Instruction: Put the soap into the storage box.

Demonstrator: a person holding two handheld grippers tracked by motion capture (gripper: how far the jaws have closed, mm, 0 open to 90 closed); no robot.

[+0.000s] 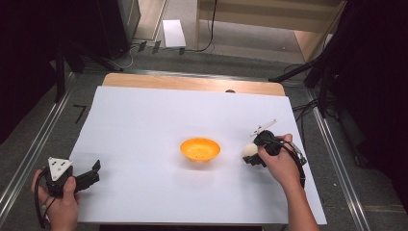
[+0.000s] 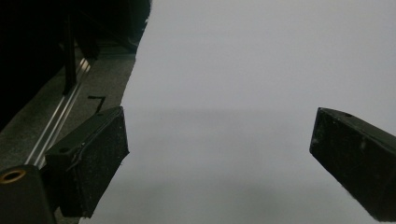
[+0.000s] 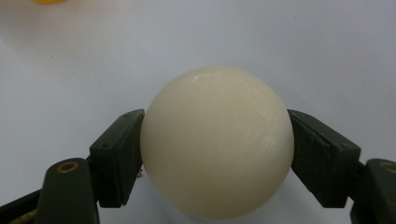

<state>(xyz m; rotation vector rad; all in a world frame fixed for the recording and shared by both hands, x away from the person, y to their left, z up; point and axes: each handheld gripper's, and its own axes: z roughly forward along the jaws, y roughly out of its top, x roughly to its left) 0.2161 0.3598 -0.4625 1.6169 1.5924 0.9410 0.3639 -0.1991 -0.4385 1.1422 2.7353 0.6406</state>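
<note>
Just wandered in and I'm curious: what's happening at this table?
A person holds a two-jaw gripper in each hand. The right gripper is clamped on a cream ball, just right of an orange bowl on the white table sheet. The left gripper sits open near the sheet's near-left corner with nothing between its jaws.

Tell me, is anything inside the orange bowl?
The orange bowl looks empty; small dark specks dot its inside. Its near wall hides a bit of the bottom. The cream ball sits outside, clamped in the right hand-held gripper.
</note>
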